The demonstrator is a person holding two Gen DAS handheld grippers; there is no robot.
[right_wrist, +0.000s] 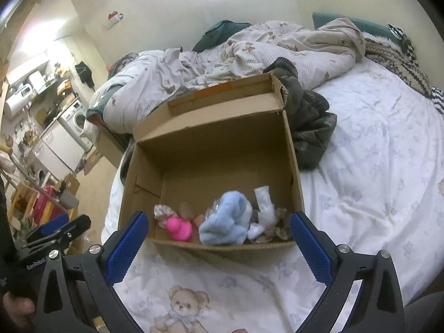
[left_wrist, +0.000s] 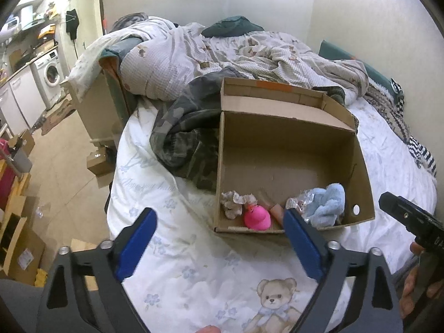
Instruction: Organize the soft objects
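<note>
An open cardboard box (left_wrist: 291,144) (right_wrist: 211,149) stands on the bed. Along its near wall lie a pink soft toy (left_wrist: 257,217) (right_wrist: 180,229), a light blue fluffy cloth (left_wrist: 328,204) (right_wrist: 226,220), a crumpled beige cloth (left_wrist: 234,201), a white cloth (right_wrist: 265,209) and clear plastic wrap (left_wrist: 298,202). My left gripper (left_wrist: 219,217) is open and empty, just in front of the box. My right gripper (right_wrist: 219,223) is open and empty, also just before the box's near wall. The right gripper's body shows at the edge of the left view (left_wrist: 408,216), the left gripper in the right view (right_wrist: 55,230).
A camouflage jacket (left_wrist: 186,136) (right_wrist: 308,122) lies behind the box. A rumpled duvet (left_wrist: 222,52) and pillows fill the bed's far side. A white sheet with a teddy bear print (left_wrist: 274,299) covers the near bed. Floor, boxes and a washing machine (left_wrist: 51,72) are at left.
</note>
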